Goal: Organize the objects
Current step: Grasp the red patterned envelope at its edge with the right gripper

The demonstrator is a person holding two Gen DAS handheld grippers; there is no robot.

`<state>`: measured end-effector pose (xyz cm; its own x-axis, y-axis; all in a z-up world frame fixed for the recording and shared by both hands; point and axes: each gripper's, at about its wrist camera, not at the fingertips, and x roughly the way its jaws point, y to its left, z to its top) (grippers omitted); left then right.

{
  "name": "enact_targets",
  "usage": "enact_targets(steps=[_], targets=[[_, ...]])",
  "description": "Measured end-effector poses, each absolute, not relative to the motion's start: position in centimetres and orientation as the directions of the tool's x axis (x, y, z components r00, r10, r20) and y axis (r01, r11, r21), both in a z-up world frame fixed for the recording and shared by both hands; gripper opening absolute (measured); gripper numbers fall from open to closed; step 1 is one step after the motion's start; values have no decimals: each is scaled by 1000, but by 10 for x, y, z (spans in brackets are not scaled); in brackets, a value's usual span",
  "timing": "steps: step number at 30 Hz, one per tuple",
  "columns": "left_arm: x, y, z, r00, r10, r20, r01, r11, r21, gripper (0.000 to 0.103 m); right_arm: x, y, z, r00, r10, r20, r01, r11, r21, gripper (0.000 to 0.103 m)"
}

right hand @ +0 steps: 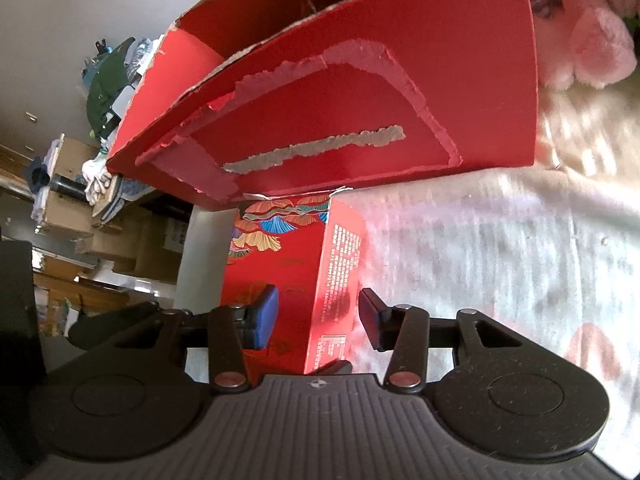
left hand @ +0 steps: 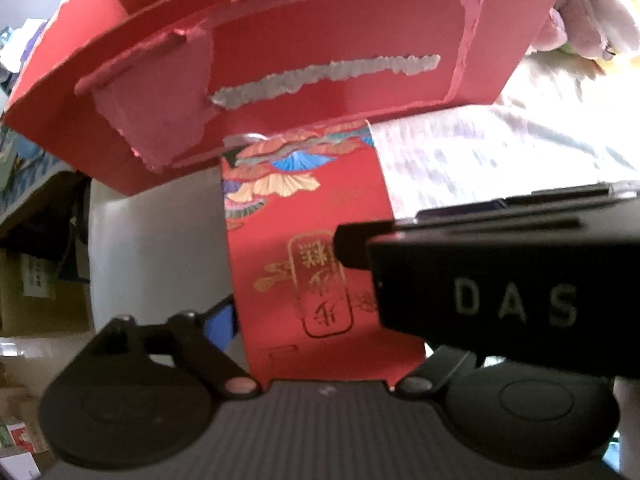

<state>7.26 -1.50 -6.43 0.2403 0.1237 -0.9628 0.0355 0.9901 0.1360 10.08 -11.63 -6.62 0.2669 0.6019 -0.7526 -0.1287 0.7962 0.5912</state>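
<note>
Small red carton (left hand: pixel 304 240) w/ fan print + gold lettering, centre of both views, just at 6 o'clock of big red box (left hand: pixel 320 60). Looks to touch the big box's lower edge at 12; can't confirm. Big box open on top, front face torn, paper layer ripped off in strips. Both on pale patterned blanket (left hand: pixel 480 152), spreading to 3 o'clock.

Left gripper (left hand: pixel 320 320): carton between the fingers. Blue pad (left hand: pixel 222 320) just beside carton's edge at 8 o'clock. Other finger hidden behind black housing marked DAS (left hand: pixel 512 300) at 3–4 o'clock. Spread wide, but pinching or not: can't tell.

Right gripper (right hand: pixel 320 314): spread, carton (right hand: pixel 280 264) between the fingers, corner edge toward cam. Blue pad (right hand: pixel 266 316) at 8 o'clock, in front of printed face. Black finger at 4 o'clock, just beside text-covered side. No clear press on either side.

Pink plush toy (right hand: pixel 592 40) at 1–2 o'clock, beside the big box (right hand: pixel 360 100). Brown cardboard boxes (right hand: pixel 68 208) + clutter at 9 o'clock, well apart, blurry.
</note>
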Motion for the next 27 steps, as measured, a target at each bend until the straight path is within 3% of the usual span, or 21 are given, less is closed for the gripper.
enact_targets(steps=[12,27], targets=[[72,-12,-63,249,118,-961,21,992,127,87,103,-109,-69,250,626,-738,-166,779,605,53],[70,-39,-54,271,136,-953,47,987,154,84,95,-136,-59,259,628,-734,-191,778,599,48]])
